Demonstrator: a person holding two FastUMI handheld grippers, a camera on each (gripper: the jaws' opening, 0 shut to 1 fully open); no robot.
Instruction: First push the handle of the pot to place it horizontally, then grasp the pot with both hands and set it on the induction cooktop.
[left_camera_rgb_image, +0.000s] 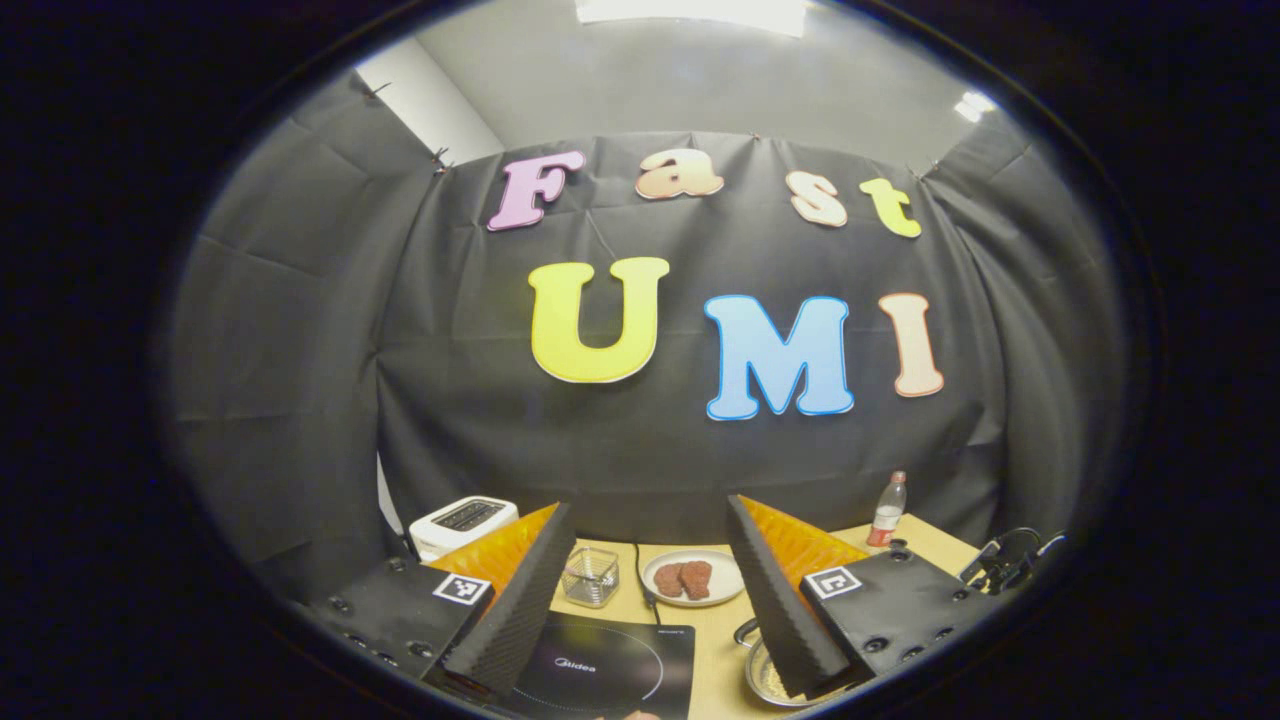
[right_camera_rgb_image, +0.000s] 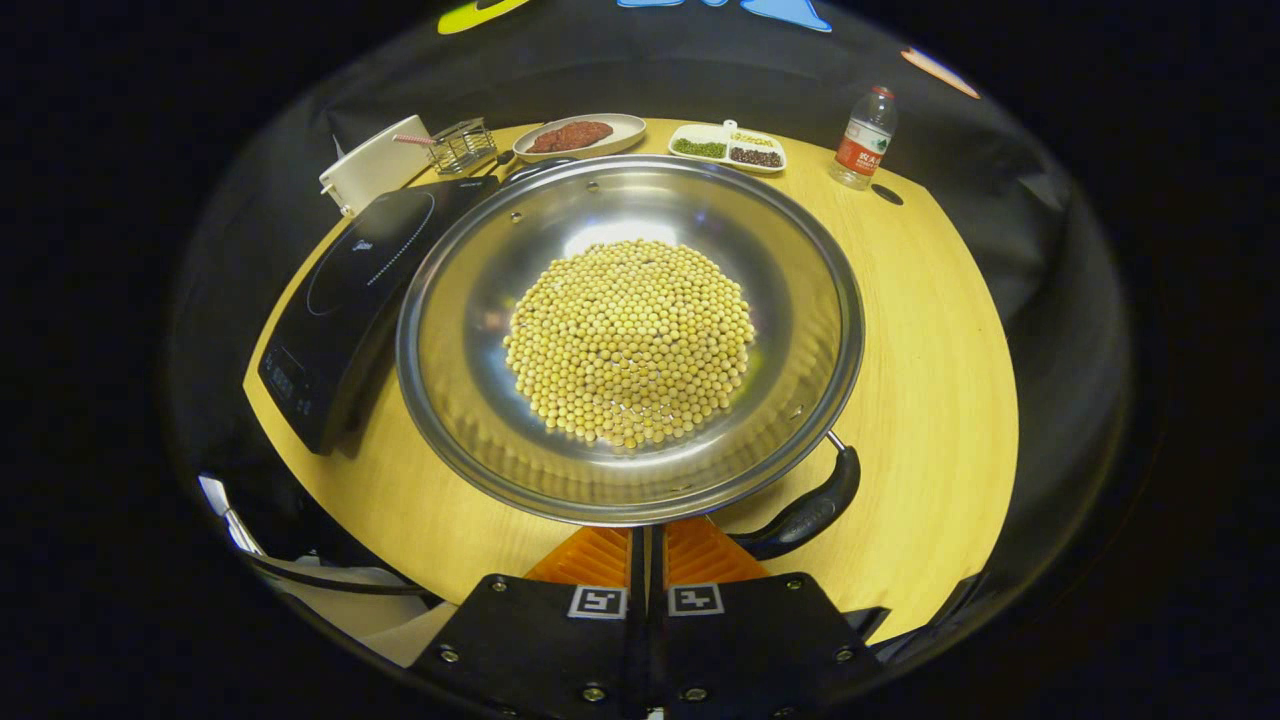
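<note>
A wide steel pot (right_camera_rgb_image: 470, 300) holding a heap of yellow soybeans (right_camera_rgb_image: 630, 340) stands on the wooden table (right_camera_rgb_image: 930, 380). Its black handle (right_camera_rgb_image: 805, 512) curves under the near rim, at the lower right in the right gripper view. My right gripper (right_camera_rgb_image: 650, 535) is shut, its tips at the pot's near rim, just left of the handle's end. The black induction cooktop (right_camera_rgb_image: 350, 290) lies to the left of the pot, close to it. In the left gripper view my left gripper (left_camera_rgb_image: 650, 505) is open and tilted up toward the wall, above the cooktop (left_camera_rgb_image: 610, 670) and the pot's rim (left_camera_rgb_image: 765, 685).
Along the table's far edge stand a white toaster (right_camera_rgb_image: 375, 165), a wire basket (right_camera_rgb_image: 462, 145), a plate of red meat (right_camera_rgb_image: 580, 137), a divided dish of beans (right_camera_rgb_image: 727, 148) and a plastic bottle (right_camera_rgb_image: 865, 140). Bare wood lies to the right of the pot.
</note>
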